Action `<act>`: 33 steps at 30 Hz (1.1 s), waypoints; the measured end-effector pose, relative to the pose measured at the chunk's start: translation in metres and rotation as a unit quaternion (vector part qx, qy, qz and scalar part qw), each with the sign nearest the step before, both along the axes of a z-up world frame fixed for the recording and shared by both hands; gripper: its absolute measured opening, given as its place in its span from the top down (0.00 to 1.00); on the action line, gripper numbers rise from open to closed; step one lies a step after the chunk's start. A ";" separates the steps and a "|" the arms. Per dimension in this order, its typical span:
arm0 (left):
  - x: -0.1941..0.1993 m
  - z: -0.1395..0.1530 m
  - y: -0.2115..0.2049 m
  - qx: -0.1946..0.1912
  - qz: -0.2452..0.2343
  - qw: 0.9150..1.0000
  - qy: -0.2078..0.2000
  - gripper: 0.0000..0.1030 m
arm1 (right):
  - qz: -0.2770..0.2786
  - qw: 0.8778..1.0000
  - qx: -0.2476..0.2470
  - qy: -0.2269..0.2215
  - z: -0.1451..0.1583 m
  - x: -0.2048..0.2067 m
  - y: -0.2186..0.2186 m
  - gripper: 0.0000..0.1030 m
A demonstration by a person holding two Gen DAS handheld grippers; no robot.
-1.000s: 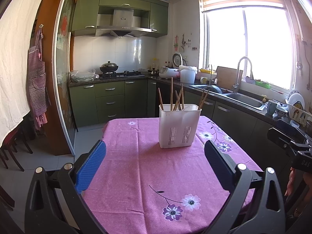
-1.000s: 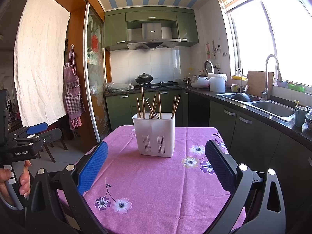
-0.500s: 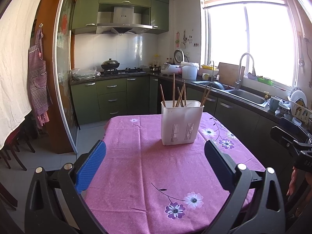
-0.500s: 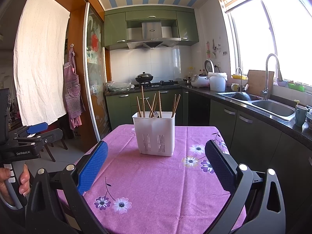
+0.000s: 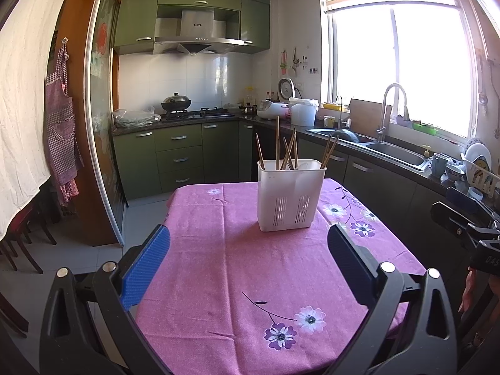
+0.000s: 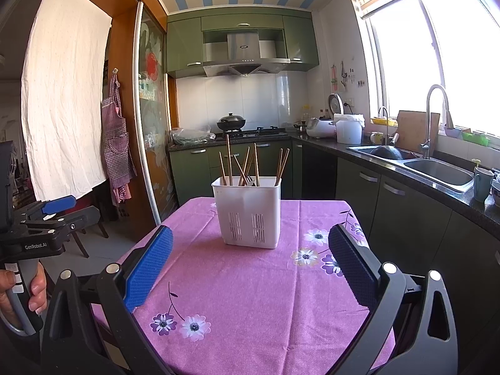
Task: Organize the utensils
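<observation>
A white slotted utensil holder (image 5: pixel 290 195) stands upright on the far half of a table with a pink flowered cloth (image 5: pixel 250 268). It also shows in the right wrist view (image 6: pixel 248 212). Several wooden chopsticks (image 5: pixel 282 147) stand in it, also seen in the right wrist view (image 6: pixel 250 164). My left gripper (image 5: pixel 248 250) is open and empty, held back from the holder above the near table edge. My right gripper (image 6: pixel 250 251) is open and empty, likewise short of the holder. Each gripper shows at the edge of the other's view.
Green kitchen cabinets (image 5: pixel 187 153) and a stove with a wok (image 5: pixel 176 103) stand behind the table. A counter with a sink (image 5: pixel 390 153) and dishes runs along the right. A glass sliding door (image 5: pixel 103 125) and chairs (image 5: pixel 18 247) are at the left.
The left gripper has drifted slightly back and tilted, so the holder sits a little higher and further right in its view. The right view is nearly unchanged. Both grippers stay open.
</observation>
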State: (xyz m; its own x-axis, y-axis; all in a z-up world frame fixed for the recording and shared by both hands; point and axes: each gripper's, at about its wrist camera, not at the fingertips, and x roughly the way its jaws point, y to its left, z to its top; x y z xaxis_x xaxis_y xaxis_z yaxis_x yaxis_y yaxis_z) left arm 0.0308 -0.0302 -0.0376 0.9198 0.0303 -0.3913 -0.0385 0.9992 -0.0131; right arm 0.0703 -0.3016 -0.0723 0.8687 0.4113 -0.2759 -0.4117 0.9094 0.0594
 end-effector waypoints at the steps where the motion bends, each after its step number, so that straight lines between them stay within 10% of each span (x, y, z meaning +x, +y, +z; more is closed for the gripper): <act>1: 0.000 0.000 0.000 -0.001 0.000 1.000 0.001 0.07 | 0.000 1.000 0.000 0.000 0.000 0.000 0.000 0.05; 33: 0.005 -0.005 -0.002 -0.007 -0.018 1.000 0.005 0.07 | 0.007 1.000 -0.005 0.004 0.000 0.004 -0.005 0.05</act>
State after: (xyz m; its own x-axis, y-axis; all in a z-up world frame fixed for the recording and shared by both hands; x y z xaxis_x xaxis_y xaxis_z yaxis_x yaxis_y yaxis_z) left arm 0.0354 -0.0321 -0.0427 0.9164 -0.0077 -0.4001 -0.0032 0.9996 -0.0265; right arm 0.0743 -0.3069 -0.0723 0.8604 0.4211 -0.2872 -0.4243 0.9039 0.0542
